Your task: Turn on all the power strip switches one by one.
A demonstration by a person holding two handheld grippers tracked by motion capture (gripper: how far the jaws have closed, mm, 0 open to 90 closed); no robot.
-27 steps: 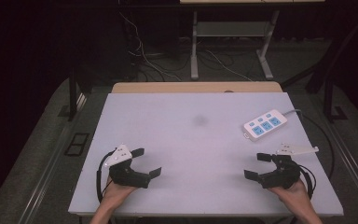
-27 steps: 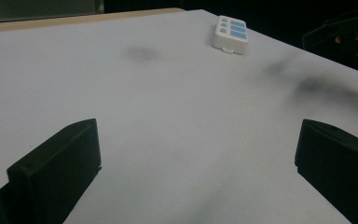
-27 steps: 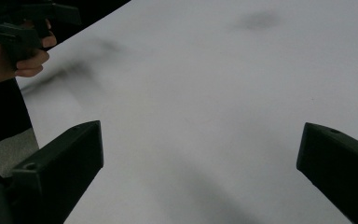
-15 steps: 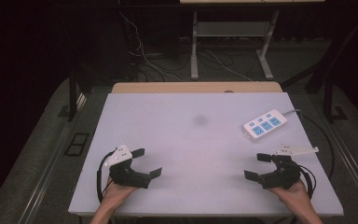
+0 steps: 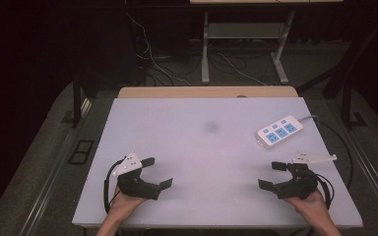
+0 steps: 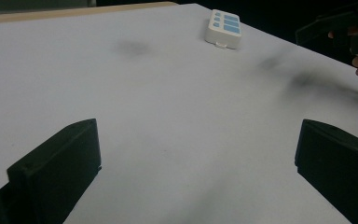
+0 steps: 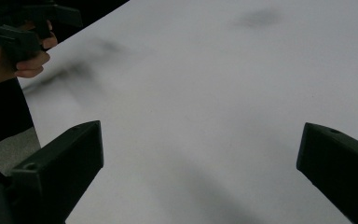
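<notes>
A white power strip [image 5: 279,131] with blue sockets lies near the table's right edge, its cable running off to the right; in the left gripper view the power strip [image 6: 223,28] sits far ahead. My left gripper [image 5: 157,172] rests low near the front left of the white table [image 5: 206,147], jaws wide apart with nothing between them. At the front right, my right gripper [image 5: 272,174] is held the same way, open and empty. Each gripper view shows bare tabletop between its own jaws, with the left gripper [image 6: 198,158] and right gripper [image 7: 200,158] both spread wide.
A wooden board [image 5: 206,92] borders the table's far edge. Beyond it stand a metal table frame [image 5: 241,44] and loose cables [image 5: 152,59] on the dark floor. A faint grey smudge [image 5: 210,126] marks the tabletop's middle.
</notes>
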